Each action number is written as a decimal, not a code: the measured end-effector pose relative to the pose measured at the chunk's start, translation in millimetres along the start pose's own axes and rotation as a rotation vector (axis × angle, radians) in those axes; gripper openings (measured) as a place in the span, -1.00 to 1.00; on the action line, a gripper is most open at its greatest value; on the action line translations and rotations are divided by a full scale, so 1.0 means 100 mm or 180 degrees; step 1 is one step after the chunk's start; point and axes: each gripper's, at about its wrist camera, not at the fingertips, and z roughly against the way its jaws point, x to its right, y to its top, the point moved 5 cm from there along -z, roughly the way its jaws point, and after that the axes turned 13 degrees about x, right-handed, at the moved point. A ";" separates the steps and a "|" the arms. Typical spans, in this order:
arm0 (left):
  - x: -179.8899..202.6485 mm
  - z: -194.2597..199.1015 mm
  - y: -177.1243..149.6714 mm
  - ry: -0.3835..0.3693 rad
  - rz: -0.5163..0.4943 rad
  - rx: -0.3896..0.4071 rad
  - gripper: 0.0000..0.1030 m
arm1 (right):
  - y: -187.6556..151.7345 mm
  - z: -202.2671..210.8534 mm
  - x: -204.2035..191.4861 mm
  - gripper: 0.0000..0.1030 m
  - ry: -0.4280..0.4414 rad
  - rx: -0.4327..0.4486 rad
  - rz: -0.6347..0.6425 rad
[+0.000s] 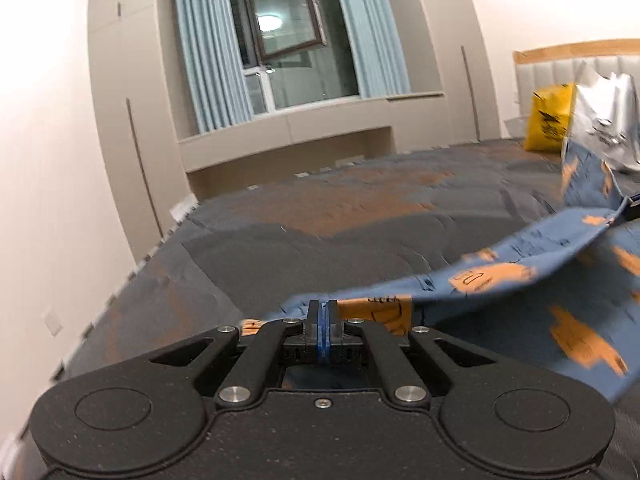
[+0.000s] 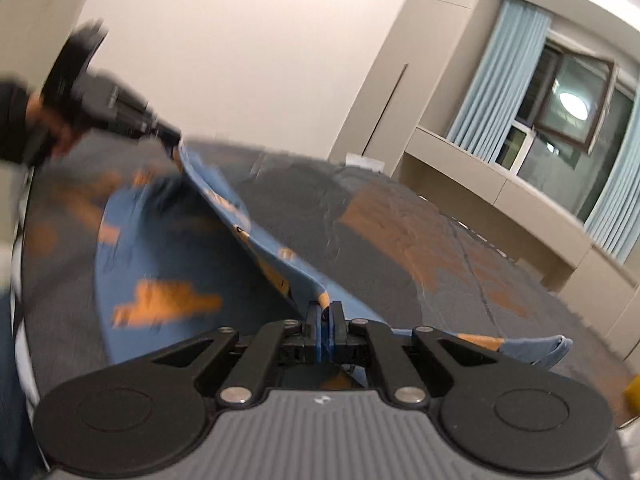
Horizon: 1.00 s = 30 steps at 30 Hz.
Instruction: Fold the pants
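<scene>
The pants (image 1: 500,272) are blue cloth with orange prints, stretched and lifted over a grey and orange bed. My left gripper (image 1: 321,307) is shut on one edge of the cloth, which runs off to the right. In the right wrist view my right gripper (image 2: 324,309) is shut on another edge of the pants (image 2: 160,264). From there the cloth rises in a taut ridge to the left gripper (image 2: 170,140) at the upper left, held by a hand in a dark sleeve. The rest of the cloth hangs and lies blurred below the ridge.
The bed cover (image 1: 320,216) spreads ahead of both grippers. A yellow bag (image 1: 550,118) and a silver bag (image 1: 604,120) stand by the headboard (image 1: 560,62). A window (image 1: 288,40) with blue curtains and pale cabinets (image 2: 500,192) line the far wall.
</scene>
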 end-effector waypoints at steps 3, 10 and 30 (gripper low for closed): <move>0.11 0.08 -0.20 -0.0019 -0.0028 -0.0067 -1.00 | -0.12 0.02 -0.23 -0.93 -0.0071 -0.0057 0.0085; 0.09 0.19 -0.34 0.0092 -0.0005 -0.0110 -1.00 | -0.40 -0.13 -0.47 -0.93 -0.0268 -0.0076 -0.0339; 0.09 0.25 -0.40 0.0176 -0.0429 -0.0473 -1.00 | -0.43 0.32 -0.72 -0.94 -0.0009 -0.0143 -0.0022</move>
